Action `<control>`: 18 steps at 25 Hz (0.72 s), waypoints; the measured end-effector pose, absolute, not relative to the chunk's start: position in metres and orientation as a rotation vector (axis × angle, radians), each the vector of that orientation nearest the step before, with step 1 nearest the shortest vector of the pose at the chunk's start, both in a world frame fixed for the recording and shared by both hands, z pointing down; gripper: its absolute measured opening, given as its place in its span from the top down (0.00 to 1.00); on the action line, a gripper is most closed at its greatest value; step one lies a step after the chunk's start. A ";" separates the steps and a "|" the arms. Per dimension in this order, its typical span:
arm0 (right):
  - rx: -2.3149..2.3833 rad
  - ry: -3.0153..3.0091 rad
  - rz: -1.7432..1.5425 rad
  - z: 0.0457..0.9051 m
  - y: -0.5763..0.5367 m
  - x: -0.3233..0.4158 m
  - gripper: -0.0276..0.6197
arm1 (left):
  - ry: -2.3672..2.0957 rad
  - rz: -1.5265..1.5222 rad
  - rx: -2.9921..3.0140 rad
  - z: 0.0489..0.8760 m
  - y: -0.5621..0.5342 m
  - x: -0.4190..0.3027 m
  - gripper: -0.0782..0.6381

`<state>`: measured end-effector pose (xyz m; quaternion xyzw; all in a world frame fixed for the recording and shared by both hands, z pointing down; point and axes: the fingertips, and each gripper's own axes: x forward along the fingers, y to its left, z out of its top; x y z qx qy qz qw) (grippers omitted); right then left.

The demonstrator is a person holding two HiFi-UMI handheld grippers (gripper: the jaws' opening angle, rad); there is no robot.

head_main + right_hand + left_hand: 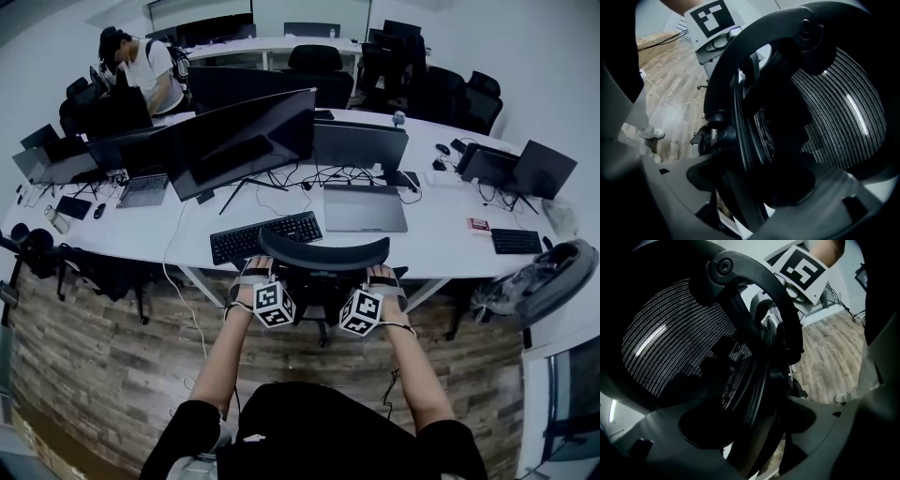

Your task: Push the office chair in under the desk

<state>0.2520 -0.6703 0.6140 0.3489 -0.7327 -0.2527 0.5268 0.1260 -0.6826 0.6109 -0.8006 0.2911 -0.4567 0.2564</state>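
Observation:
The black office chair [323, 253] stands at the white desk [441, 255], its curved backrest top just under the desk's front edge. My left gripper [255, 274] is shut on the left edge of the backrest frame, and my right gripper [380, 278] is shut on the right edge. In the left gripper view the mesh back [670, 348] fills the frame and the black rim runs down between the jaws of the left gripper [754, 427]. The right gripper view mirrors this, with the mesh back [843, 108] and the rim between the jaws of the right gripper [740, 187].
On the desk lie a black keyboard [265, 236], a closed laptop [364, 208] and a wide monitor [242, 141]. A grey chair [542, 281] stands at the right. A person [141, 70] sits at the far desk. The floor is wood plank [112, 375].

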 end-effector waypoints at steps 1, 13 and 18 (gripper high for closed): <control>0.837 -1.751 -0.603 0.614 -0.670 0.252 0.47 | 0.789 -1.234 -2.174 0.610 -0.683 0.126 0.38; 0.909 -1.764 -0.523 0.606 -0.660 0.251 0.47 | 0.792 -1.203 -2.279 0.601 -0.672 0.124 0.38; 1.025 -1.840 -0.441 0.591 -0.647 0.255 0.48 | 0.838 -1.175 -2.386 0.593 -0.655 0.116 0.39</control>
